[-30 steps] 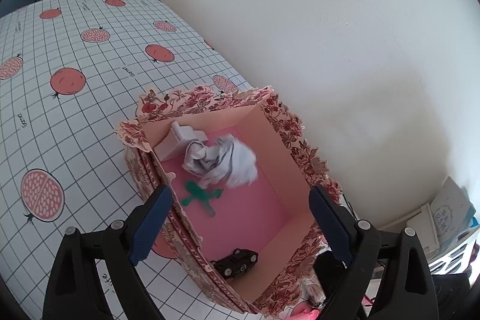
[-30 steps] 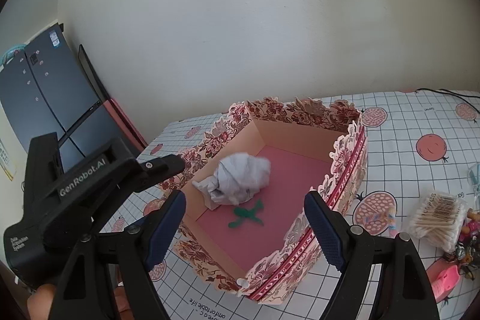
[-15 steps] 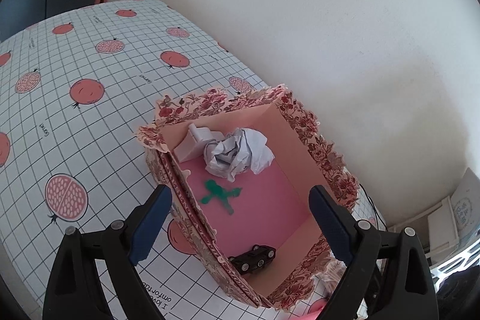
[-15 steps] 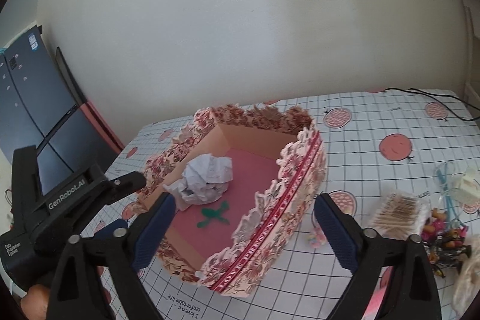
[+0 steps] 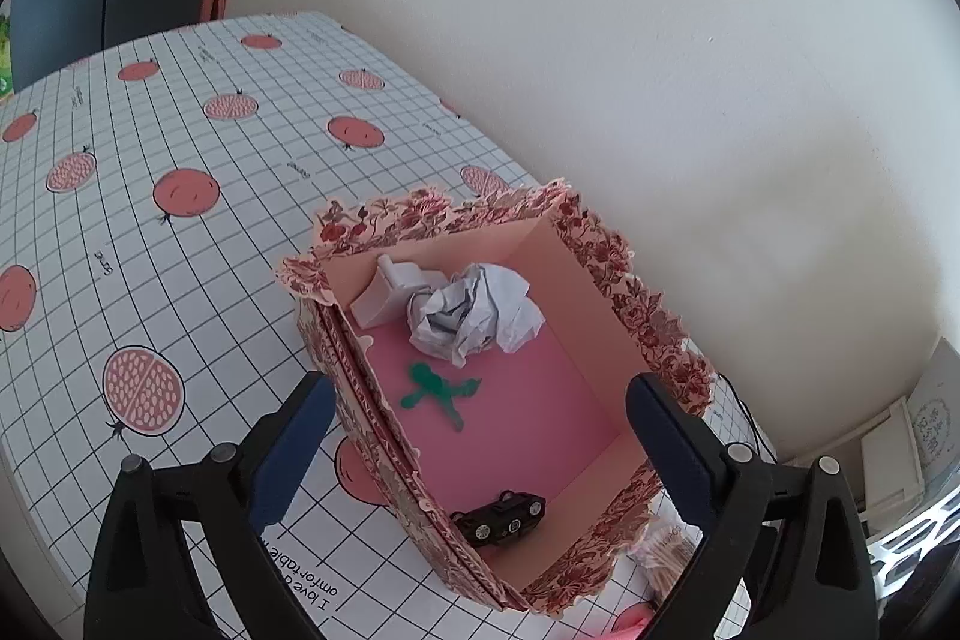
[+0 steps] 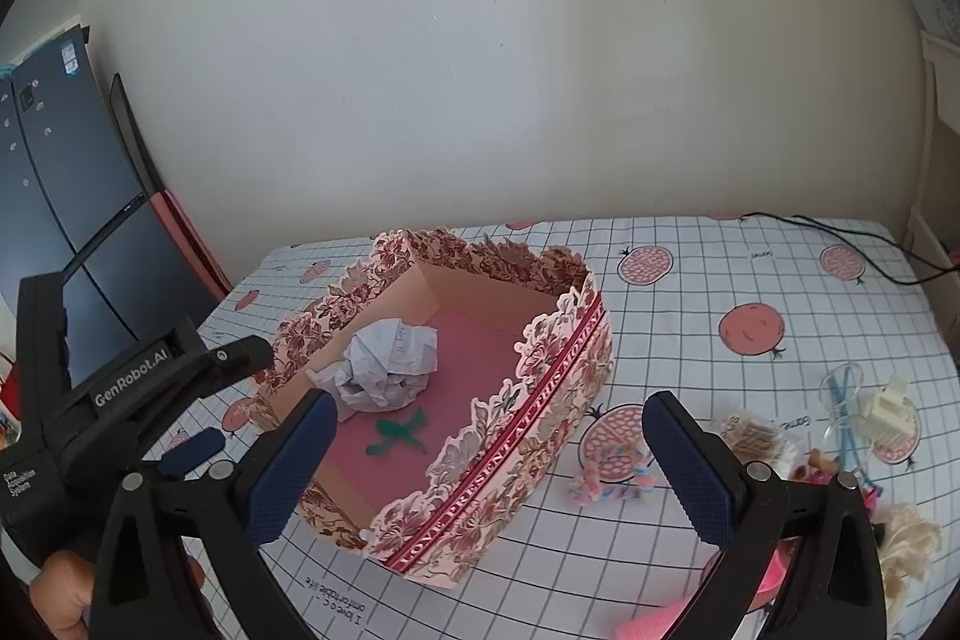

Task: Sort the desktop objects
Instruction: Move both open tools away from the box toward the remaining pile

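I am working in a lived-in room of a home, not a lab or shop. My bench (image 6: 750,280) wears a white grid-patterned cloth printed with pomegranates and pushes up against a plain cream plaster wall (image 6: 480,40). A dark glossy fridge (image 6: 54,196) stands off to one side, the sort a household keeps. A thin black cable (image 6: 852,244) trails across the far corner. The small things beside me are domestic clutter: a bundle of cotton swabs (image 6: 753,433), a hair clip (image 6: 888,403), a little doll (image 6: 900,538), and a flowery paper gift box (image 6: 540,376).
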`<state>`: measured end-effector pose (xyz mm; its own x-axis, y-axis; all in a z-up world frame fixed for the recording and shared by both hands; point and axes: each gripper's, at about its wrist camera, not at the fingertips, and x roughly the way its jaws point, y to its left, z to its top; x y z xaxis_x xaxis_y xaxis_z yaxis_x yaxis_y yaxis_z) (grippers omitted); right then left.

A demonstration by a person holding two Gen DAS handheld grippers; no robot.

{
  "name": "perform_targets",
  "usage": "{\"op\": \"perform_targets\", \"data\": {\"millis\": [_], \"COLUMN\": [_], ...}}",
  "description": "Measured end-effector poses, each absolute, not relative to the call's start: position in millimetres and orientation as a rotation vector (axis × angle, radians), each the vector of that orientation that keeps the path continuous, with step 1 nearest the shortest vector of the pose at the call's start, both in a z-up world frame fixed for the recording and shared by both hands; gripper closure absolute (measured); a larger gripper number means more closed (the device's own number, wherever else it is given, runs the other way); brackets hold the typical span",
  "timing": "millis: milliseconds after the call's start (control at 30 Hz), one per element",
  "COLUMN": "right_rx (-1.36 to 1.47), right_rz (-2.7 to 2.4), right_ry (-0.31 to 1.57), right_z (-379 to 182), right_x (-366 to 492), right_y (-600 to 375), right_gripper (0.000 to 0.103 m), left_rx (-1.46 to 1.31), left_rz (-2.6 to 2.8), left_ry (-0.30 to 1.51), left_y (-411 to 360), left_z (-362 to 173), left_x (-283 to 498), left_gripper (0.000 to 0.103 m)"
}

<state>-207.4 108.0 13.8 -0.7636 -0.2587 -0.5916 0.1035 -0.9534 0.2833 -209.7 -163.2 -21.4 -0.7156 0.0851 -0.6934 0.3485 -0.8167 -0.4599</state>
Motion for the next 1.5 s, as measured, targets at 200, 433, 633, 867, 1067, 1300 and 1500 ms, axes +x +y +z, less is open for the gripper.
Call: {"op": "perform_targets", "data": {"millis": [200, 433, 633, 867, 1067, 1300, 1500], "right_rx": [0.981, 1.047, 1.059, 1.024, 1.016, 1.072, 1.099], "right_rz": [-2.762, -2.79, -2.83, -2.889, -2.943, -3.0, -3.039], "right_ry": [-0.344, -0.333, -0.338, -0.359, -0.361, -0.422, -0.454], "right_z": [20, 30, 42, 57, 66, 62, 57], "right_x": [-203, -198, -188, -172, -157, -146, -138], "right_y": [116, 131, 153, 183, 212, 250, 276], "right_gripper": [0.0, 0.0, 0.0, 0.0, 0.0, 0.0, 0.0], "left_rx": [1.042, 1.093, 1.124, 1.109, 1.132, 1.166, 1.264], "left_rz": [-2.659, -2.665, -2.707, -2.761, -2.817, -2.869, -2.887], "left_ry": [0.806, 0.736, 0.678, 0.605, 0.551, 0.492, 0.497], "left_y": [-153, -137, -113, -86, -61, -29, -1], "left_z": [-11, -5, 6, 24, 33, 37, 28], "left_x": [-205, -205, -200, -192, -187, -186, -186], "left_gripper": [0.0, 0.0, 0.0, 0.0, 0.0, 0.0, 0.0]}}
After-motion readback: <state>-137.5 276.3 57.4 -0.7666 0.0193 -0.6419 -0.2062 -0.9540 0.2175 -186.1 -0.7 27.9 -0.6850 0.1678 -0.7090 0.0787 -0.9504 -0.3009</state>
